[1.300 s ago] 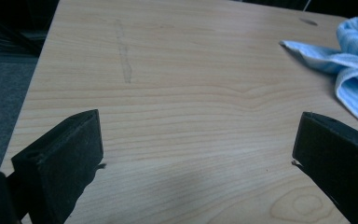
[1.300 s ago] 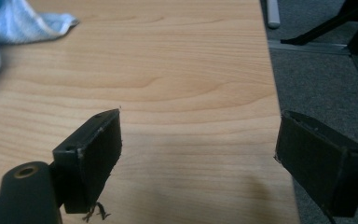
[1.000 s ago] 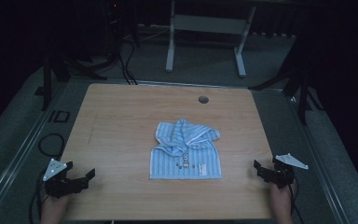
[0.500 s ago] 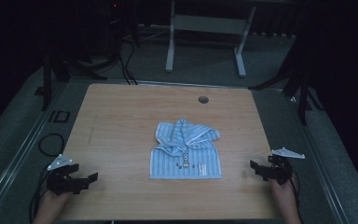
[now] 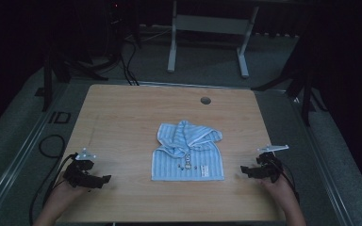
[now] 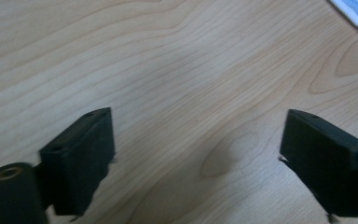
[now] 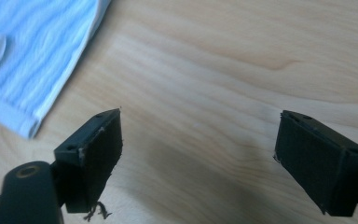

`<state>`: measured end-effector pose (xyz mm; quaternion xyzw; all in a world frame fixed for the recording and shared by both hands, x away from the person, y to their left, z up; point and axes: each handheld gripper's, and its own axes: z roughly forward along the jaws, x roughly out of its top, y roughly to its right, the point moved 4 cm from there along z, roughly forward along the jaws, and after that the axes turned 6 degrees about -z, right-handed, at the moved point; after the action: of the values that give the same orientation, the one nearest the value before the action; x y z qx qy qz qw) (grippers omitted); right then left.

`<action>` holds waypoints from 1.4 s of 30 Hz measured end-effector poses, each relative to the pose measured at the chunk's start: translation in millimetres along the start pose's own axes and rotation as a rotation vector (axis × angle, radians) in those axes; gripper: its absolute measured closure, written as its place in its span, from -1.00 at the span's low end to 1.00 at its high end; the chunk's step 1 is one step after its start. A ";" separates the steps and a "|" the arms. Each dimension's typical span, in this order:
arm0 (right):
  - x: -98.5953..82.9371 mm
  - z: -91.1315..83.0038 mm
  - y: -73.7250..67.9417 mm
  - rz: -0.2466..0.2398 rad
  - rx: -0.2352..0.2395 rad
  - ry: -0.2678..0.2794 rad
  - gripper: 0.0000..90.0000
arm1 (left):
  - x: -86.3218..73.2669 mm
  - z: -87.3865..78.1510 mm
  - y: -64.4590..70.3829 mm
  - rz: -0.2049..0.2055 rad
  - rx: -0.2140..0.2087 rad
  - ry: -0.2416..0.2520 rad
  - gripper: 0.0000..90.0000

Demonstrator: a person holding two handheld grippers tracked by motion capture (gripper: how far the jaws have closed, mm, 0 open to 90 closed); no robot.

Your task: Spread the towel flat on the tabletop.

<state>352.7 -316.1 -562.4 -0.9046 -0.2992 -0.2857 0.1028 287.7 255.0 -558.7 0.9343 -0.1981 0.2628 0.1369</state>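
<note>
A small blue-and-white striped garment (image 5: 188, 153) lies partly folded in the middle of the wooden table (image 5: 122, 117), its top bunched over. My left gripper (image 5: 104, 179) rests near the front left of the table, open and holding nothing, well left of the garment. My right gripper (image 5: 243, 170) sits at the front right, open with nothing in it, a short way right of the garment's lower corner. The left gripper view (image 6: 196, 154) has a garment corner (image 6: 356, 14) at the top right. In the right gripper view (image 7: 198, 154) the garment's hem (image 7: 37, 65) lies at the upper left.
A round cable hole (image 5: 205, 100) is near the table's far edge. A white desk frame (image 5: 207, 37) stands on the floor beyond. Cables (image 5: 52, 141) trail off the left side. Bare wood surrounds the garment on all sides.
Both grippers have slid inward a little along the front of the table toward the garment. The garment has not moved.
</note>
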 end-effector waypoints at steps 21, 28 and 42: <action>59.4 23.2 -35.9 -0.238 0.069 -0.046 0.38 | 53.4 28.5 65.0 0.191 -0.043 -0.070 -0.45; 81.8 35.1 -45.7 -0.280 0.082 -0.063 0.39 | 72.5 41.4 92.9 0.279 -0.055 -0.086 -0.41; 121.7 54.9 -65.3 -0.345 0.139 -0.087 0.45 | 107.7 74.3 141.2 0.420 -0.090 -0.110 -0.14</action>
<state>418.5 -185.6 -535.8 -0.8420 -0.4732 -0.2382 0.1017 342.1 71.3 -539.8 0.8785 -0.4070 0.2249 0.1096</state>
